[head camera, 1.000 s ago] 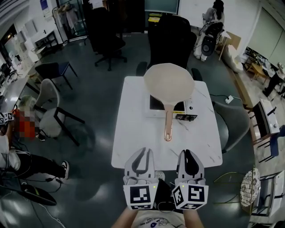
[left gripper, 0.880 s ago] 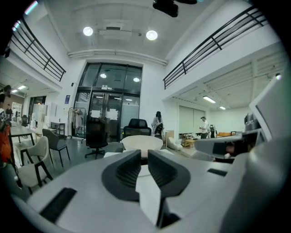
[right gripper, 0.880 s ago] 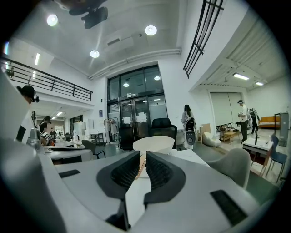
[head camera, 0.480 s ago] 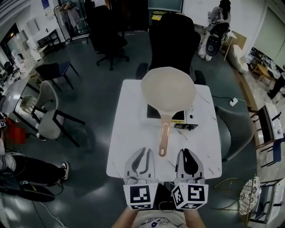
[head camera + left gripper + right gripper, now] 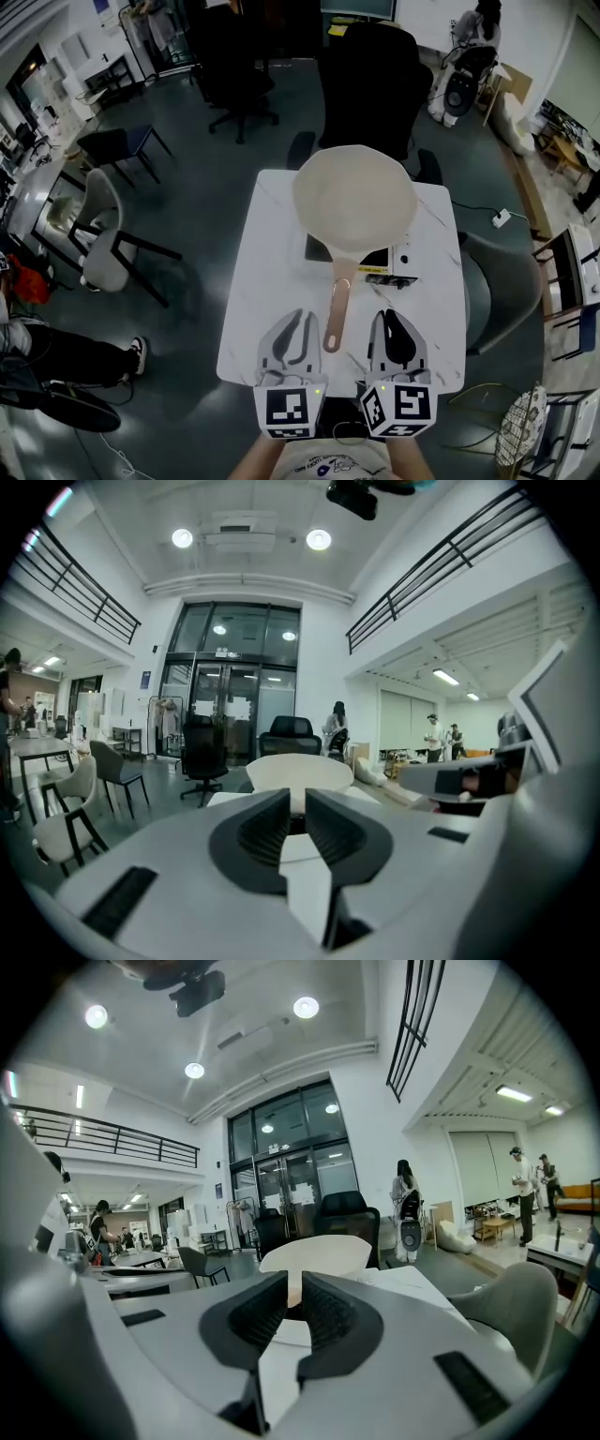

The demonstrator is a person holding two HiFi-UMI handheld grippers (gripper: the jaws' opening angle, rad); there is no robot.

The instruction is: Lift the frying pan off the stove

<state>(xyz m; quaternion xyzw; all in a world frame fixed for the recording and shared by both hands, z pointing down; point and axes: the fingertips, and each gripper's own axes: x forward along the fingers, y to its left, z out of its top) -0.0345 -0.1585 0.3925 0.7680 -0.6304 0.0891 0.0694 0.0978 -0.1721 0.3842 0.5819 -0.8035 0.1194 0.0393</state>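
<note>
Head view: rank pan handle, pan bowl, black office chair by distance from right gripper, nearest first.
1. pan handle, just left of the right gripper.
2. pan bowl, ahead, on the stove.
3. black office chair, beyond the table's far edge.

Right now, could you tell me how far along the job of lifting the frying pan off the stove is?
Done: nothing yet; the frying pan sits on the stove on the white table. In hand: the left gripper and right gripper, both shut and empty, flank the handle without touching it. Left: open a gripper, grasp the handle, lift the pan clear.
</note>
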